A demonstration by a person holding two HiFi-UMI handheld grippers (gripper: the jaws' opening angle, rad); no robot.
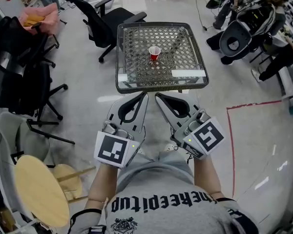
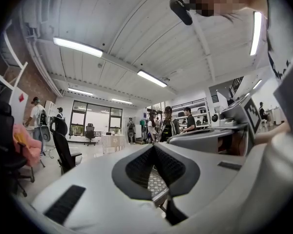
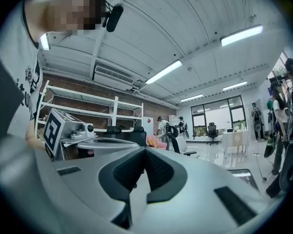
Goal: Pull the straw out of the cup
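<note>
Straw in cup cannot be made out.

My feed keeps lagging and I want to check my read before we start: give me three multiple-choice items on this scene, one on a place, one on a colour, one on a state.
1. Where does the cup stand?
A. On the floor
B. On the table, near the middle of its top
C. On an office chair

2. What colour is the cup's outside?
A. Red
B. Blue
C. Green

3. How do the jaws of the right gripper stand?
A. Wide apart
B. Closed on the cup
C. Together, with nothing between them

Answers:
1 B: the head view shows the cup on the lattice top, well ahead of both grippers.
2 A: its wall is red and its inside is pale.
3 C: the right gripper view shows the two pads meeting, with the cup far off.
</note>
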